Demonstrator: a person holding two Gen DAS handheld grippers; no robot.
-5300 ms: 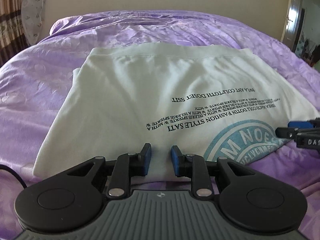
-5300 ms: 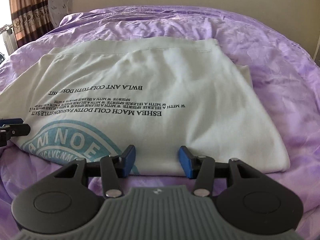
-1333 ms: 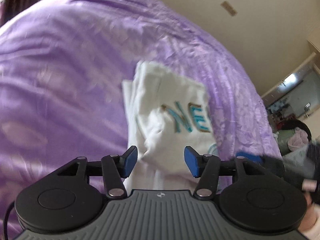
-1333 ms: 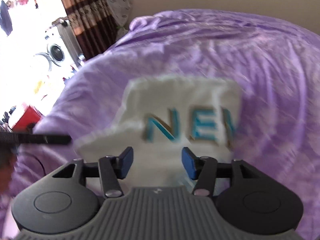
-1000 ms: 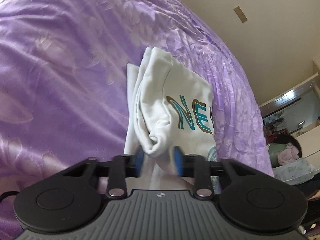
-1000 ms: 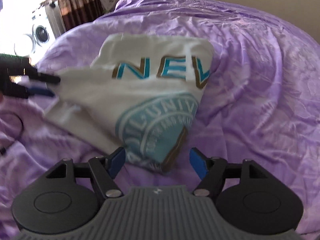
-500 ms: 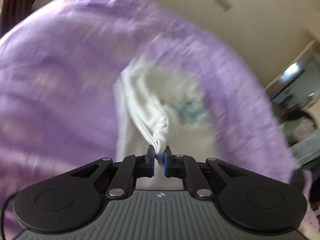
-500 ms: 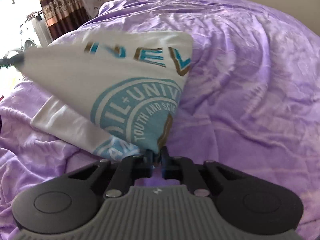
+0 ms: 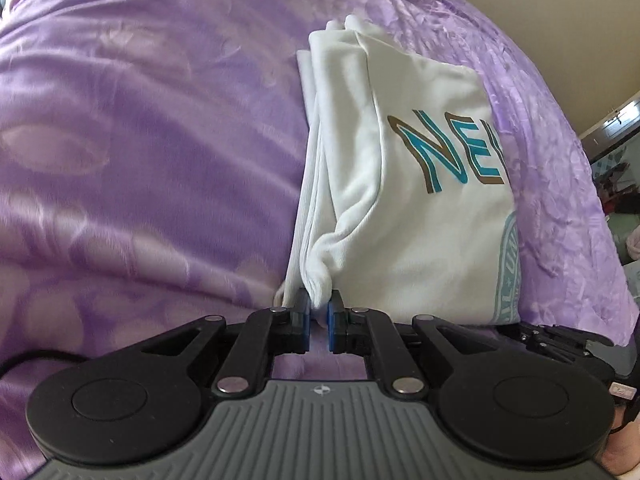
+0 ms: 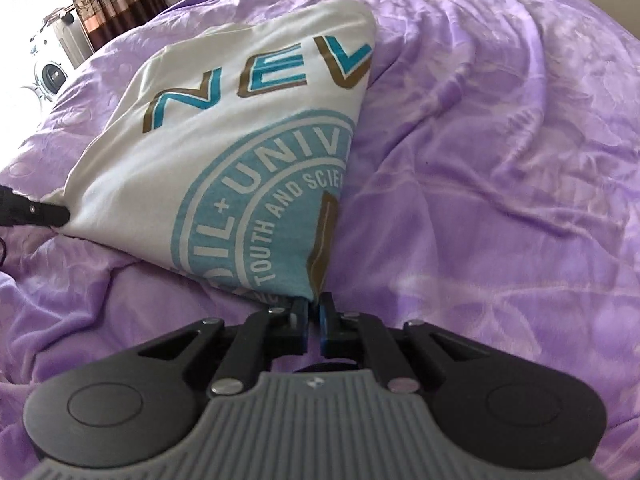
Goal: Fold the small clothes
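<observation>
White cotton T-shirt (image 9: 420,208): folded, lying on purple bedspread (image 9: 140,140).
Left gripper (image 9: 318,312): pinches bunched near corner.
Right gripper (image 10: 314,312): clamps printed corner, probably keeping the edge taut for folding.

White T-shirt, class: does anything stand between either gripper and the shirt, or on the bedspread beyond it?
Nothing visible does. The left gripper is shut on a bunched corner of the white T-shirt, and the right gripper is shut on its printed corner. The purple bedspread beyond shows only wrinkles.
</observation>
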